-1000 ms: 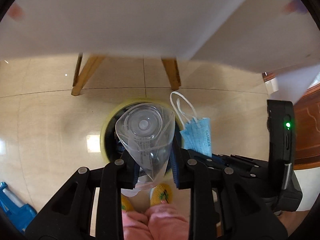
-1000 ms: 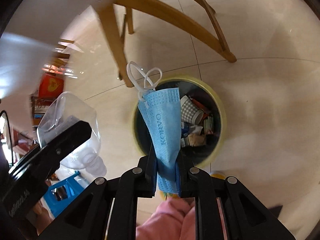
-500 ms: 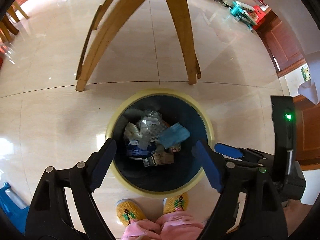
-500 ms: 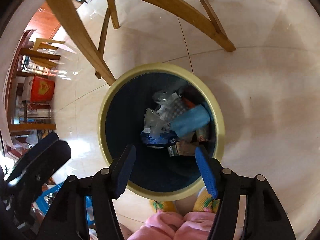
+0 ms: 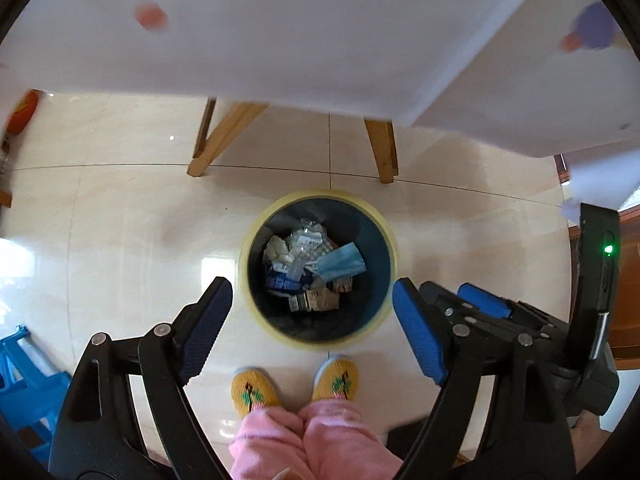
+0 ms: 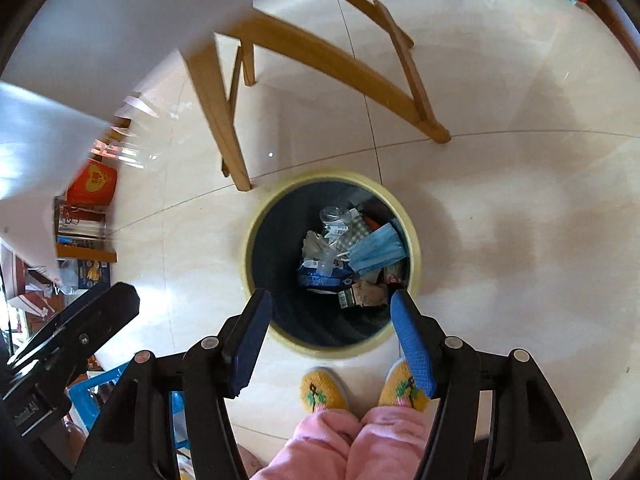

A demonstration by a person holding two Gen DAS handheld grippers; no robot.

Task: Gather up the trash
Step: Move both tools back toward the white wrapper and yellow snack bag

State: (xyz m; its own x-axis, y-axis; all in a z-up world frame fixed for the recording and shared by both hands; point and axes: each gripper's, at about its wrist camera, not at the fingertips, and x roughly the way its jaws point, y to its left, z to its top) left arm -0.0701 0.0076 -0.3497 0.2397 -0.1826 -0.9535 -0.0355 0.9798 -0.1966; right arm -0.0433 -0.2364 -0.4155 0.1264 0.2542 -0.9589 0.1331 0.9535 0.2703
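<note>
Both claws hang over a round bin (image 5: 390, 236) with a pale yellow rim, standing on a cream tiled floor (image 5: 120, 220). The left claw (image 5: 312, 320) is spread wide and holds nothing; in its own view the bin sits just past the fingertips toward 12 o'clock, framed between the two blue pads (image 5: 418, 334). The right claw (image 6: 330, 334) is likewise parted and empty, with the bin (image 6: 256, 236) lying ahead of it at 12 o'clock, its near rim between the fingers.

Inside the bin lies the trash: a blue face mask (image 5: 342, 265) on top toward 3 o'clock, touching a crumpled clear plastic bottle (image 5: 306, 240) toward 12 o'clock, with paper scraps and wrappers below them. In the right view the mask (image 6: 378, 254) rests at the bin's 3 o'clock side.

Yellow slippers (image 5: 252, 390) and pink trouser legs (image 5: 320, 440) stand at the bin's 6 o'clock edge. Wooden table legs (image 5: 224, 134) rise beyond at 12 o'clock.
</note>
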